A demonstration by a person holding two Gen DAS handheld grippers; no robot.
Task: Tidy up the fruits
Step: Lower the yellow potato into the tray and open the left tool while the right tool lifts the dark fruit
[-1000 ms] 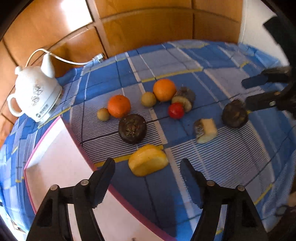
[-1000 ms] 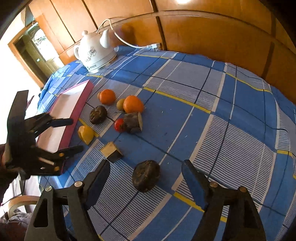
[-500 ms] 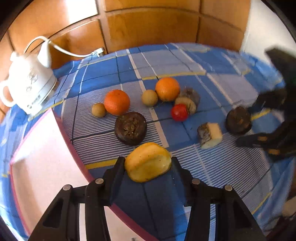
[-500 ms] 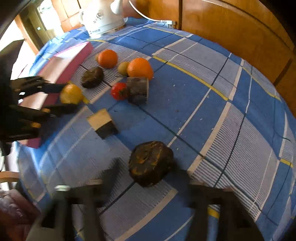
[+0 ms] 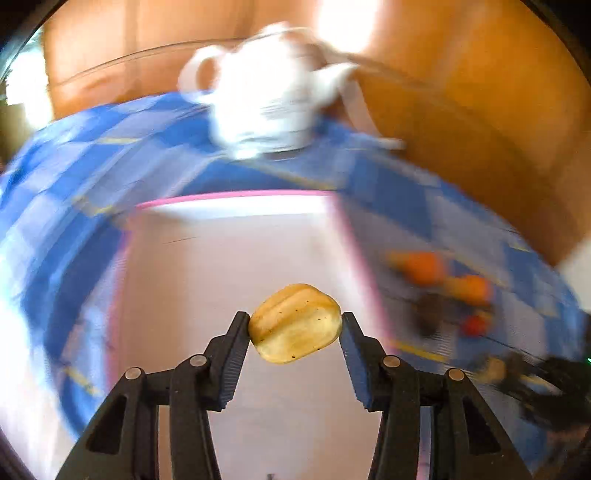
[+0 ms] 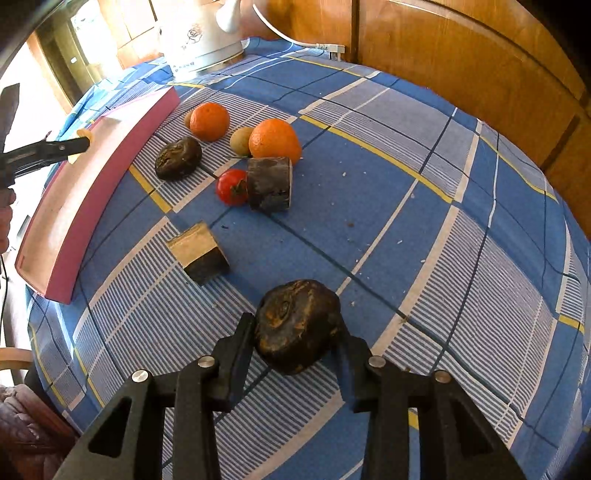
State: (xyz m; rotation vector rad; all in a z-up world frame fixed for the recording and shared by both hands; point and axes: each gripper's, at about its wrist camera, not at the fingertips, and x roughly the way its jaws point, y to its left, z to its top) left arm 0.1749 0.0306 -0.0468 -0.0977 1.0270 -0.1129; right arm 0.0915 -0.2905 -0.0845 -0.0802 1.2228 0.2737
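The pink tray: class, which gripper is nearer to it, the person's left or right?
Left. The left gripper holds the yellow fruit above the pink tray. The right gripper is off to the side over the tablecloth, fingers closed on a dark fruit.

Tablecloth: woven checked cloth, matt. Kettle: glossy white ceramic. Wall panels: varnished wood. Tray: smooth, matt.

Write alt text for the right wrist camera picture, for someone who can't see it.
The right gripper is closed around a dark, wrinkled round fruit above a blue checked tablecloth. Beyond lie two oranges, a red tomato and other fruit pieces beside a pink tray, with a white kettle behind.
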